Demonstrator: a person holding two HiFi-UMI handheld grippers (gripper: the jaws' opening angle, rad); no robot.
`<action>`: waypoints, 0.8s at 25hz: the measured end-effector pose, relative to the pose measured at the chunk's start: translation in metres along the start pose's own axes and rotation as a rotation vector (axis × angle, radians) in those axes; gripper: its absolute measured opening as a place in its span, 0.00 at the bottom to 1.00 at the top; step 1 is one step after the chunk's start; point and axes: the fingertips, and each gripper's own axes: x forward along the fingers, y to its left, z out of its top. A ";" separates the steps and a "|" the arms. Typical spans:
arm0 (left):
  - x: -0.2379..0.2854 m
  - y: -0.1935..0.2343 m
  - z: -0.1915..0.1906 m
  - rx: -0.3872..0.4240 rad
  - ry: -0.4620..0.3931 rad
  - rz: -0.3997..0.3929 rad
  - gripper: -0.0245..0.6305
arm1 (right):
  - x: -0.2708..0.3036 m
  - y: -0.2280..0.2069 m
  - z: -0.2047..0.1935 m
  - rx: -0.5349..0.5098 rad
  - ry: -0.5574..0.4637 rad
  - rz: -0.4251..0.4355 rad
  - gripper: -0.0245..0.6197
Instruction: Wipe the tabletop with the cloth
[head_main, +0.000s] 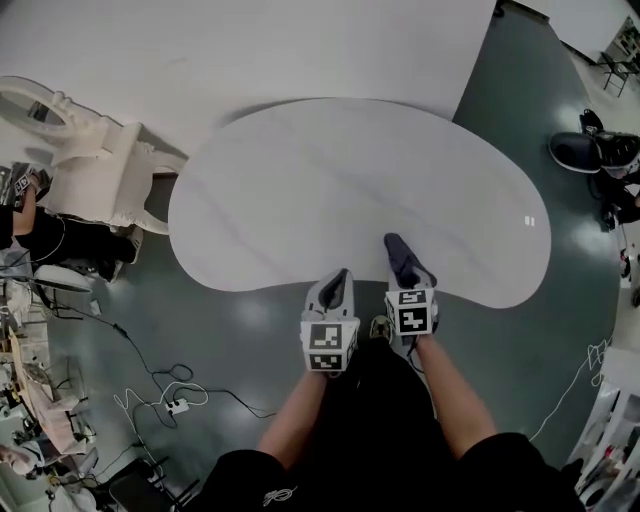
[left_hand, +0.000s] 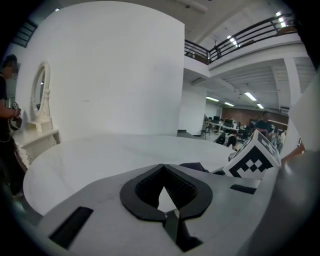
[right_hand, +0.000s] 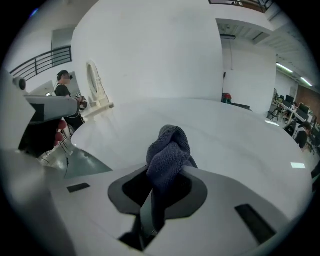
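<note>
a pale, kidney-shaped tabletop (head_main: 330, 190) stood on a grey floor (head_main: 520, 120), with a white vanity mirror (head_main: 40, 110) off to its left. at the table's near edge the right gripper (head_main: 408, 278) pinched a bunched dark grey cloth (right_hand: 167, 150). just beside it, the left gripper (head_main: 338, 288) had its jaws pressed together on nothing.

Cool, even indoor light; ceiling strips (left_hand: 249, 95) glow at two o'clock; glare flecks the tabletop (head_main: 350, 190) at three; fisheye corners darken.

Cloth (right_hand: 168, 150) tail, seemingly, inside right tongs (right_hand: 162, 182)
</note>
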 end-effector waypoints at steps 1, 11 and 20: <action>-0.001 0.008 -0.001 -0.014 -0.003 0.021 0.05 | 0.003 0.008 0.004 -0.010 0.003 0.011 0.11; -0.043 0.092 -0.016 -0.069 -0.030 0.138 0.05 | 0.037 0.084 0.026 -0.046 0.008 0.045 0.11; -0.095 0.218 -0.039 -0.069 -0.042 0.164 0.05 | 0.093 0.220 0.055 -0.095 0.019 0.075 0.11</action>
